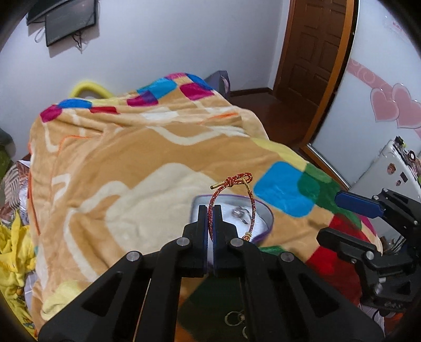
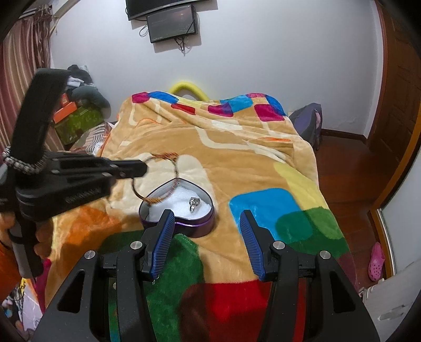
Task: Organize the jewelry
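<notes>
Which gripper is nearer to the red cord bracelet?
Left. The left gripper is shut on the bracelet, lifting it over the heart-shaped tin. The right gripper waits open in front of the tin, holding nothing.

Ahead of me the bed is draped in a tan blanket (image 2: 236, 163) patched with blue, pink, red, green and yellow squares. Past its far edge at twelve o'clock a yellow foam loop (image 2: 188, 89) curves up against the white wall, where two dark screens (image 2: 172, 23) hang one over the other. At ten o'clock I see striped curtains (image 2: 23, 65) and a green box (image 2: 79, 123). A wooden door (image 1: 315, 50) stands at one o'clock, and a pink clog (image 2: 376, 261) lies on the floor at four.
</notes>
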### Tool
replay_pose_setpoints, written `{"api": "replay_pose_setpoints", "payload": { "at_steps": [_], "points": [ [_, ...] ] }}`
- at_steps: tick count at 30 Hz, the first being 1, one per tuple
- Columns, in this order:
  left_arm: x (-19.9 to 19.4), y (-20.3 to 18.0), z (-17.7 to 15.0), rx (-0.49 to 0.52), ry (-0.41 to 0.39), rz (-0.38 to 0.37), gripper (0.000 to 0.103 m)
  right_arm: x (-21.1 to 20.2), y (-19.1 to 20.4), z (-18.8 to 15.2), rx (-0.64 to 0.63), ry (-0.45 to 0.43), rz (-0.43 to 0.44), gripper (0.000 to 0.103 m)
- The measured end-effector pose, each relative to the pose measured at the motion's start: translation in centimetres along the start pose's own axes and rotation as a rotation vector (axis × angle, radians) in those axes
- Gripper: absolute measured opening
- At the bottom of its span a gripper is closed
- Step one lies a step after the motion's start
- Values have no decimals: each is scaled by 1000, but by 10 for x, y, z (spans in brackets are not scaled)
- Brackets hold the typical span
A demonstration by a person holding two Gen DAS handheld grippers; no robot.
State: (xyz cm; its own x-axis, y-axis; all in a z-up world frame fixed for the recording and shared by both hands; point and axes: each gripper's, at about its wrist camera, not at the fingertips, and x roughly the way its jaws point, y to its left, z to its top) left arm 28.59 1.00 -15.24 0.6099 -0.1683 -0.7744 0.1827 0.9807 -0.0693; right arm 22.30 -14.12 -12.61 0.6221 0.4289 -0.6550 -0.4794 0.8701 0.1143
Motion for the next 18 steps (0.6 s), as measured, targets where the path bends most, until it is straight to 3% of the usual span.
{"api": "replay_pose_setpoints", "payload": {
  "at_steps": [11, 12, 15, 16, 18],
  "points": [
    [23, -9, -7, 28, 64, -5, 4, -7, 0, -5, -7, 7, -5, 48],
    [22, -8, -7, 28, 70, -5, 10, -6, 0, -5, -5, 7, -5, 48],
    [16, -6, -9, 27, 67, 13, 43, -9, 2, -6, -3, 6, -1, 48],
    [13, -5, -10, 25, 56, 15, 48, -10, 3, -7, -4, 6, 0, 48],
    [3, -3, -13, 19, 44, 8, 48, -12, 5, -9, -7, 5, 2, 48]
  ]
}}
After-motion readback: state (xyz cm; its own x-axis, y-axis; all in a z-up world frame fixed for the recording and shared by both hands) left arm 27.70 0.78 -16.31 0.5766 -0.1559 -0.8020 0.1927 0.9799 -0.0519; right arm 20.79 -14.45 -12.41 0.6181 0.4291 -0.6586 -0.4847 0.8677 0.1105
